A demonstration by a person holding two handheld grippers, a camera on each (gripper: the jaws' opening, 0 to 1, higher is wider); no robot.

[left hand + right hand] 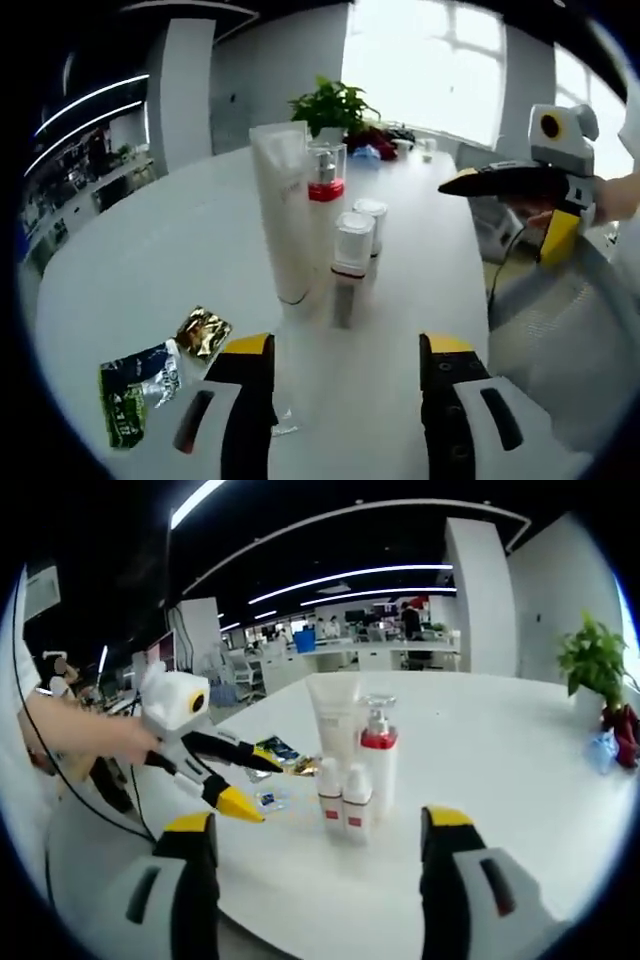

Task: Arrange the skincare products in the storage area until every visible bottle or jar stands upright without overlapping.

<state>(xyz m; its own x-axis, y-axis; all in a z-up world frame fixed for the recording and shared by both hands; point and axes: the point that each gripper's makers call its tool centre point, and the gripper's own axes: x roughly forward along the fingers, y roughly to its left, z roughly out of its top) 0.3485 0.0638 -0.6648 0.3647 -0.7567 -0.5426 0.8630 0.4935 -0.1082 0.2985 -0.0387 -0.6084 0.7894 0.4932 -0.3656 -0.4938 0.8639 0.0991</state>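
Skincare products stand in one tight cluster near the middle of the white desk (150,260), four in all: one tall white tube (283,210), one clear pump bottle (326,172) with a red band, and two small white bottles (353,243), each with a red band at the foot. All four are upright. In the left gripper view the tube sits centre frame and hides much of the pump bottle behind it; the second small bottle (370,222) is half covered by the nearer one. In the right gripper view the same four show at centre, the small pair side by side in front.

Two foil sachets (140,385) lie flat at lower left of the left gripper view, one green and dark, one gold (203,331); their print is too small to read. One potted plant (333,105) and some blurred clutter stand at the far edge, upper centre.

Left gripper (347,350) has its jaws wide apart, holding nothing, at bottom centre just short of the cluster. Right gripper (318,825) likewise gapes empty at the near desk edge.

Bare desk spreads wide to the left and right of the cluster.
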